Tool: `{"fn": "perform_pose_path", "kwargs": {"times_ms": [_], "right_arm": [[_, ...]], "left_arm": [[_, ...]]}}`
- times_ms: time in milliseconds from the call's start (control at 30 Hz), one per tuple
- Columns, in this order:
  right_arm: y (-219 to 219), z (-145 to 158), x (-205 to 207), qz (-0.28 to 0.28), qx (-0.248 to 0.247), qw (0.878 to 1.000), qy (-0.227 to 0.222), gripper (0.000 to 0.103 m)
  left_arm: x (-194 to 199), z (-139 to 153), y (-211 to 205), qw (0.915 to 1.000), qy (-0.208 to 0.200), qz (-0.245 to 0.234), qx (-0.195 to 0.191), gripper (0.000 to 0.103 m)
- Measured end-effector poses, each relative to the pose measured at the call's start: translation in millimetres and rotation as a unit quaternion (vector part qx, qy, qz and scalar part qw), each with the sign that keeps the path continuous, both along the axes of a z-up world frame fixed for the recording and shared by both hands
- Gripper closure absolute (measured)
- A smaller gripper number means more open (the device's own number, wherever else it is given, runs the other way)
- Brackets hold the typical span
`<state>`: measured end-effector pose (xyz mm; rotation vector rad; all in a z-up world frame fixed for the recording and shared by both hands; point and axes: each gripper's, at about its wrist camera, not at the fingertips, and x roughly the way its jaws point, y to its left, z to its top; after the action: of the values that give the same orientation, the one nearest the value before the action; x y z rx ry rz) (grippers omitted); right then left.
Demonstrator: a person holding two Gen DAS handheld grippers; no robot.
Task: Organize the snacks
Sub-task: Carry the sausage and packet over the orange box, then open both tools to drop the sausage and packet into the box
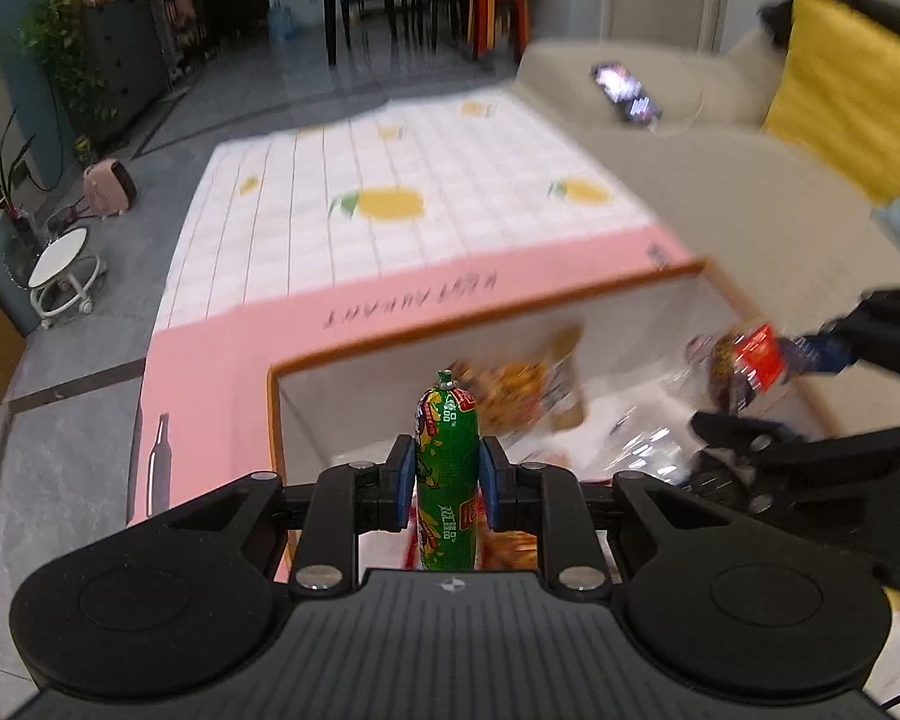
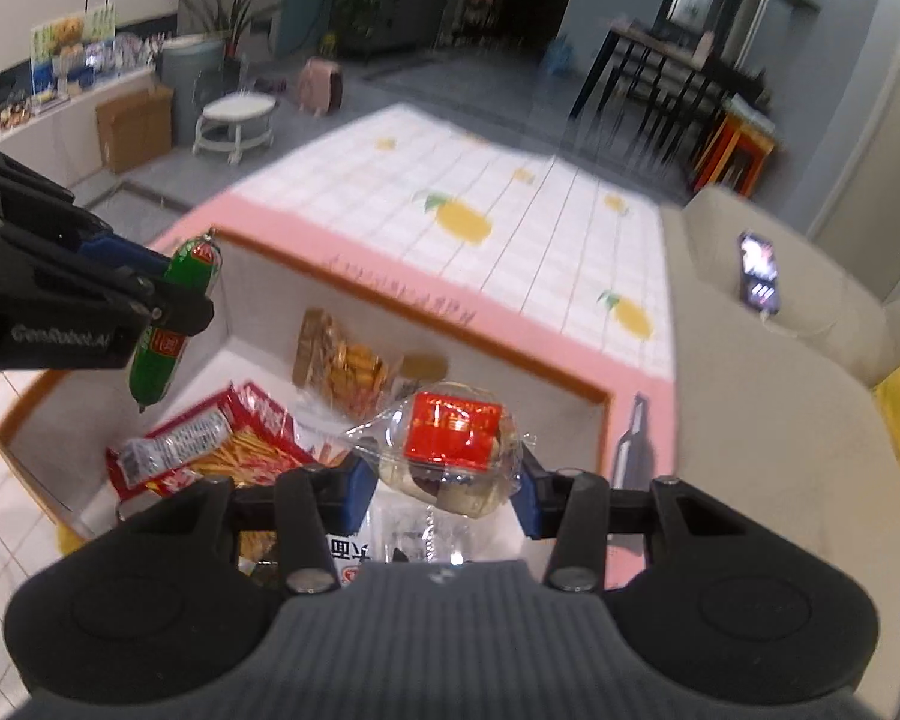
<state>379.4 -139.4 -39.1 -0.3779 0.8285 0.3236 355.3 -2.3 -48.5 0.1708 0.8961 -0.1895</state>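
Now a green plastic-wrapped sausage stick (image 1: 448, 468) is clamped upright between the narrowed jaws of the left gripper (image 1: 448, 477). A clear-wrapped pastry with a red label (image 2: 450, 450) is pinched between the wider-set jaws of the right gripper (image 2: 444, 483). Both are held above the orange-rimmed white box (image 2: 414, 315), where more snack packets are seen below the jaws.

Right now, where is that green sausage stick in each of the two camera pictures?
Left wrist view: the green sausage stands upright at bottom centre, clamped in the left gripper.
Right wrist view: the same sausage hangs tilted at the left edge, above the box's left corner.
Shared landmark: the orange-rimmed white box of snacks, under the sausage in both views.
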Motion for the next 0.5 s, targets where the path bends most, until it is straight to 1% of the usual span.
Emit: {"fn": "perform_pose_path", "kwargs": {"times_ms": [167, 267, 333, 400, 500], "right_arm": [[6, -31, 26, -0.003, -0.021, 0.999, 0.035, 0.059], [11, -48, 37, 0.005, -0.043, 0.998, 0.048, 0.059], [13, -58, 42, 0.01, -0.055, 0.997, 0.055, 0.059], [15, -66, 46, 0.013, -0.064, 0.996, 0.067, 0.059], [17, -76, 53, 0.017, -0.074, 0.993, 0.085, 0.058]], "left_arm": [[21, -29, -7, 0.9973, 0.024, -0.014, 0.069, 0.079], [28, -46, -14, 0.9912, 0.03, -0.038, 0.123, 0.079], [32, -56, -19, 0.9866, 0.033, -0.054, 0.15, 0.079], [37, -65, -22, 0.9831, 0.037, -0.062, 0.168, 0.079], [42, -75, -23, 0.9804, 0.045, -0.071, 0.178, 0.079]]}}
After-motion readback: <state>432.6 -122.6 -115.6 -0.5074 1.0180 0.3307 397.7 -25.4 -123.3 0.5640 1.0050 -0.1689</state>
